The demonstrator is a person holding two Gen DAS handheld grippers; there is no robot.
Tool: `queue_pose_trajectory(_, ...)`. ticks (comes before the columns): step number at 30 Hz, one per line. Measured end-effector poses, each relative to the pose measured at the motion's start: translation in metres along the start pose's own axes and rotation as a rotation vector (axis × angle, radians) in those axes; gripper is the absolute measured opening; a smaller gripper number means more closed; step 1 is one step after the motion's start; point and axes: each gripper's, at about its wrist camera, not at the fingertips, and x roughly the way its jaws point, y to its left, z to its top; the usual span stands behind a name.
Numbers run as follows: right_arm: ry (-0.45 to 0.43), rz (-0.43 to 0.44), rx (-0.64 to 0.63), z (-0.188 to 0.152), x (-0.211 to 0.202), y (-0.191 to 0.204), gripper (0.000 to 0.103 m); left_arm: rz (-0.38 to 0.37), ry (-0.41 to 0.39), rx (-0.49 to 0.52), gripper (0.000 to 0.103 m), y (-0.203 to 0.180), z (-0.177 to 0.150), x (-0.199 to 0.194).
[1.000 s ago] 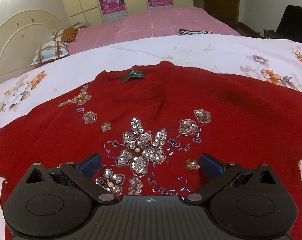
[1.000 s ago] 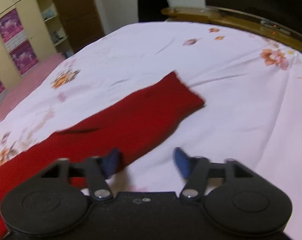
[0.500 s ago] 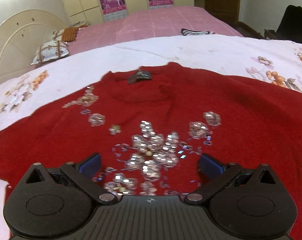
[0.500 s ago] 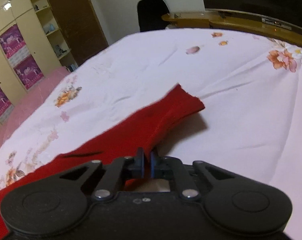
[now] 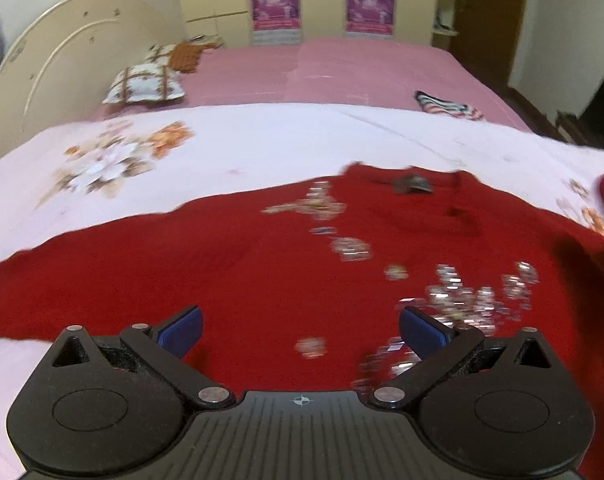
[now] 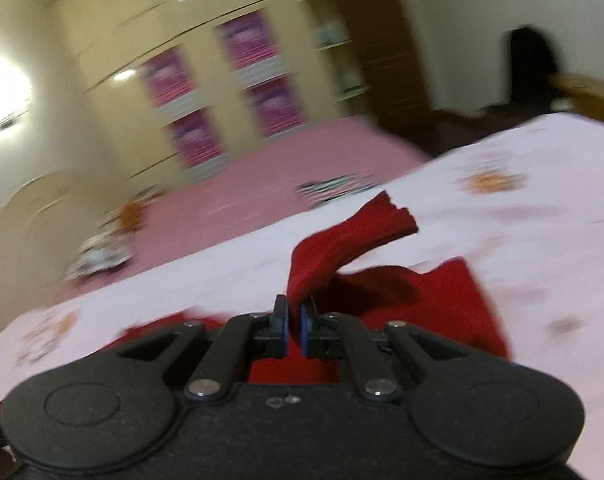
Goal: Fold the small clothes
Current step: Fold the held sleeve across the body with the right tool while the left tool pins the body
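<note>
The right gripper had its jaws pinched on the red sweater's sleeve, lifting it for folding; the left gripper hung wide open, empty, above the sweater on the bed.

Bare floral sheet beyond the red sweater, striped cloth farther off.

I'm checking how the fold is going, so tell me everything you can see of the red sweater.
The red sweater is a soft knit lying front up, spread on the floral bedspread. Sequin and bead flowers decorate its chest, and a dark label sits inside the neckline. One sleeve is lifted off the bed, pinched by the right gripper, cuff hanging free. The left gripper hovers open over the body; contact is unclear.
</note>
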Motion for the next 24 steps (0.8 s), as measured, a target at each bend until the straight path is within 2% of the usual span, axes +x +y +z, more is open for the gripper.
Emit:
queue_pose_trajectory(4, 0.153, 0.113, -0.072, -0.04, 0.051, 0.067, 0.007, -0.003, 0.007, -0.061, 0.103, 0.037, -0.004, 0.003)
queue_pose_trajectory(6, 0.257, 0.128, -0.102, -0.056, 0.076, 0.079, 0.015, -0.038, 0.02, -0.075, 0.103, 0.047, -0.006, 0.005)
queue_pose_trajectory(7, 0.299, 0.128, -0.104, -0.062, 0.085, 0.08, 0.025, -0.063, 0.024, -0.079, 0.103, 0.049, -0.006, 0.007)
queue_pose_trajectory(8, 0.313, 0.127, -0.107, -0.066, 0.086, 0.081, 0.028, -0.085, 0.031, -0.078, 0.103, 0.048, -0.006, 0.009)
queue_pose_trajectory(9, 0.308, 0.13, -0.112, -0.066, 0.084, 0.08, 0.028, -0.12, 0.043, -0.071, 0.103, 0.044, -0.007, 0.011)
queue_pose_trajectory(12, 0.264, 0.128, -0.096, -0.057, 0.063, 0.072, 0.037, -0.223, 0.064, -0.038, 0.103, 0.024, -0.005, 0.017)
queue_pose_trajectory(14, 0.217, 0.09, -0.103, -0.051, 0.047, 0.065, 0.045, -0.281, 0.088, -0.01, 0.103, 0.006, -0.004, 0.025)
queue_pose_trajectory(15, 0.196, 0.069, -0.112, -0.047, 0.039, 0.058, 0.045, -0.304, 0.107, -0.006, 0.103, -0.002, -0.004, 0.031)
queue_pose_trajectory(18, 0.165, 0.014, -0.127, -0.043, 0.02, 0.039, 0.048, -0.382, 0.181, -0.067, 0.103, -0.014, -0.004, 0.047)
queue_pose_trajectory(22, 0.149, -0.038, -0.102, -0.052, -0.001, 0.008, 0.051, -0.408, 0.176, -0.16, 0.102, -0.007, -0.005, 0.054)
queue_pose_trajectory(24, 0.145, -0.052, -0.078, -0.057, -0.003, -0.004, 0.052, -0.421, 0.162, -0.214, 0.09, -0.003, -0.006, 0.057)
